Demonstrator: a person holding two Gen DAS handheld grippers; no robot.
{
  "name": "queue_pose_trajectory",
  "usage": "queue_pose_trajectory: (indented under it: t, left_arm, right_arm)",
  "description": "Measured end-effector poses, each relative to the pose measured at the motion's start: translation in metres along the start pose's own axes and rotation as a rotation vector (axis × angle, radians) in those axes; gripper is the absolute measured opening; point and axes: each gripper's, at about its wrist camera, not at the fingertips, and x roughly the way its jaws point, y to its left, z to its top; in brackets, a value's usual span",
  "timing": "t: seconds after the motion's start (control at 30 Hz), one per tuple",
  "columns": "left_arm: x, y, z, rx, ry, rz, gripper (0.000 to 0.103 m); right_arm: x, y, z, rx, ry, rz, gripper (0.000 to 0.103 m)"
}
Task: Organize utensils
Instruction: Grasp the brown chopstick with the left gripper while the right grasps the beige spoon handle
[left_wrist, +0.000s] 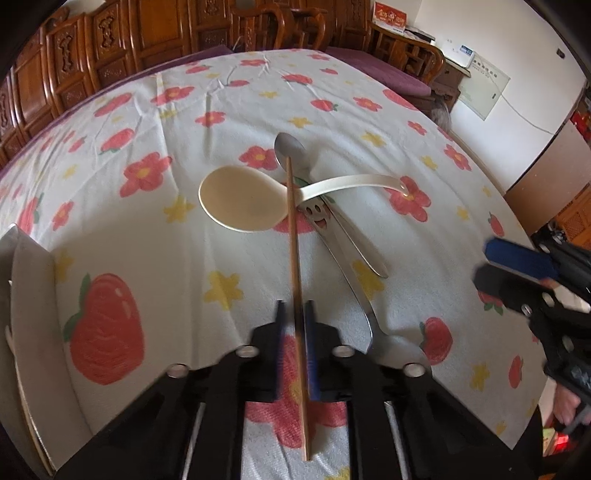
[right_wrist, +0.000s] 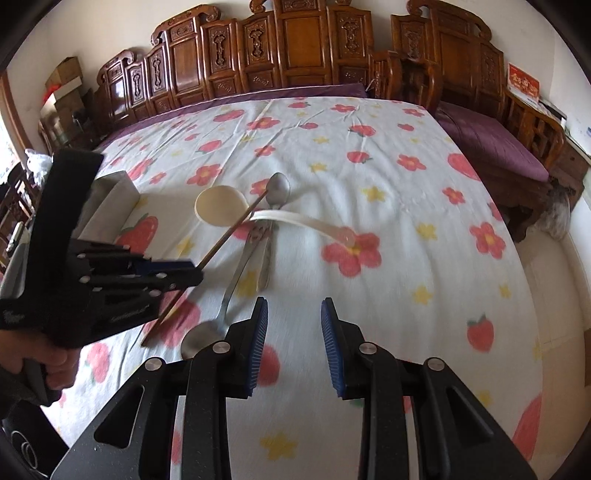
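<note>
My left gripper is shut on a brown wooden chopstick, which points forward over the utensil pile; it also shows in the right wrist view, held by the left gripper. A cream rice paddle lies across two steel spoons on the flowered cloth; the paddle and spoons show there too. My right gripper is open and empty, near the pile's front; it shows at the right edge of the left wrist view.
A steel box-like container stands at the left of the cloth, also seen in the right wrist view. Carved wooden furniture lines the back. A purple-cushioned bench is at the right.
</note>
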Motion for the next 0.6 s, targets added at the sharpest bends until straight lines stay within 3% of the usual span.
queue_pose_trajectory:
  t: [0.1,0.6]
  left_arm:
    - [-0.003,0.002,0.0,-0.004,-0.004,-0.009,0.004]
    - [-0.045,0.022,-0.007,-0.026,-0.066,-0.005,0.004]
  right_arm:
    - [0.013,-0.001,0.012,-0.041,-0.004,-0.002,0.047]
    - [0.073,-0.003,0.067,-0.183,0.054,0.021,0.047]
